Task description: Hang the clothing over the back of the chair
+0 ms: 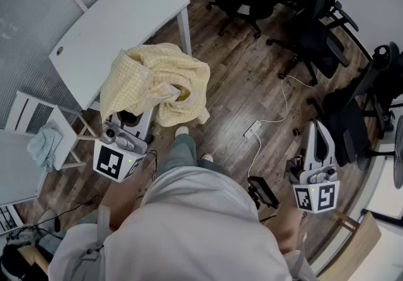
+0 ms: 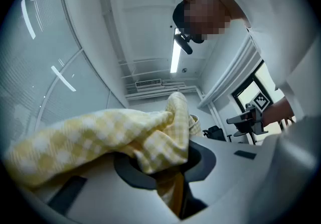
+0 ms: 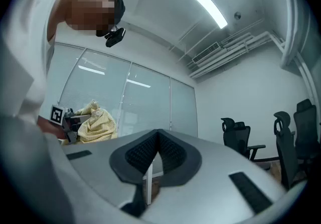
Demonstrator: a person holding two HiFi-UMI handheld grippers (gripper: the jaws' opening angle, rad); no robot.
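Yellow-and-white checked garment (image 1: 157, 84), bunched in a loose heap, sits on the tip of the left gripper (image 1: 135, 119), raised in front of the person. In the left gripper view the jaws are clamped on a fold of it, and the rest spills over the gripper's nose and off to the left. From the head view the bundle overlaps the near corner of a white table (image 1: 113, 28); whether it touches the table is hard to tell from that angle.

The right gripper (image 1: 317, 128) is held well apart on the person's right, over the wood floor (image 1: 239, 84). In its own view the two ribbed pads (image 3: 170, 150) meet with nothing between them, and the garment shows small at the far left.

Black office chairs (image 1: 318, 28) stand in a group at the far right of the room, well away from the garment. A white power strip (image 1: 252, 128) lies on the floor between the grippers.
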